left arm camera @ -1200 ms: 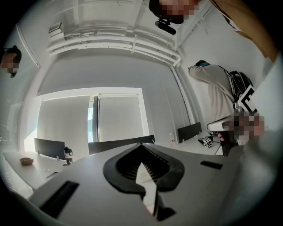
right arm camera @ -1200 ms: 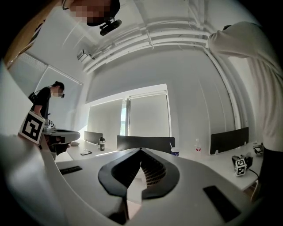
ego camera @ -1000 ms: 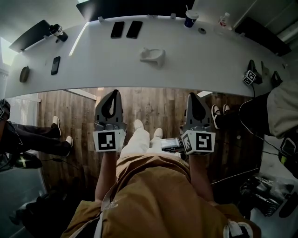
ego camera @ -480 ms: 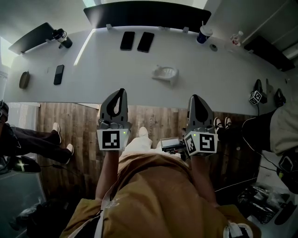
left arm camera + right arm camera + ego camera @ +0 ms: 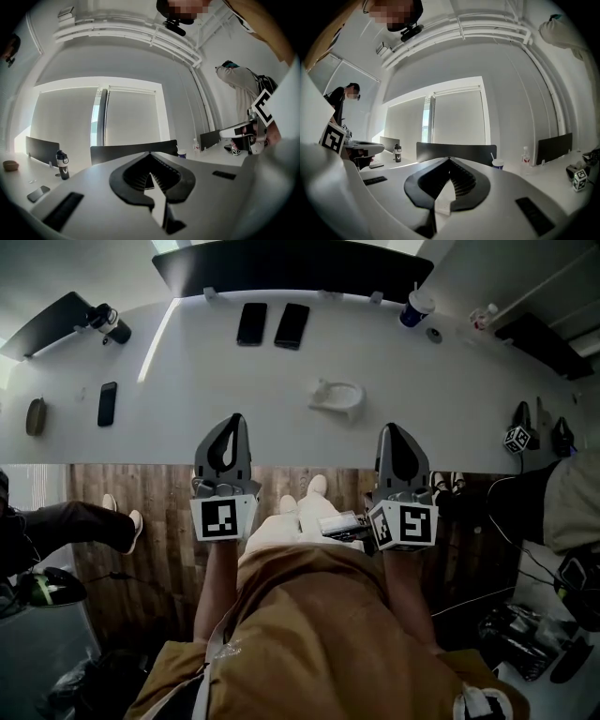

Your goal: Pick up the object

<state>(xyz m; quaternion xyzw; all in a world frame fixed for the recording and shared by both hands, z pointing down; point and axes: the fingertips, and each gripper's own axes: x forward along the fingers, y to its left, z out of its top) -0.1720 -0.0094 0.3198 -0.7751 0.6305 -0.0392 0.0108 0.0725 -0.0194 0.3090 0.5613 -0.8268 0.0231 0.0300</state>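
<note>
A small white dish-shaped object (image 5: 337, 397) lies on the long white table (image 5: 187, 381), toward the middle. My left gripper (image 5: 231, 422) is shut and empty, its tip just over the table's near edge, left of and short of the object. The right gripper (image 5: 395, 430) is also shut and empty, with its tip at the near edge, right of the object. Both point level at the table. In the left gripper view the shut left gripper (image 5: 150, 155) hides the object. The right gripper (image 5: 450, 160) hides it too in the right gripper view.
Two dark phones (image 5: 272, 324) lie at the back by a black screen (image 5: 291, 263). A cup with a straw (image 5: 415, 307) stands back right. A black bottle (image 5: 108, 322) and another phone (image 5: 108, 402) are far left. A marker cube (image 5: 517, 439) sits at the right end, beside a seated person (image 5: 572, 493).
Both grippers have moved forward side by side toward the table. Their tips, earlier over the wooden floor, now reach the table's near edge. Both stay shut.
</note>
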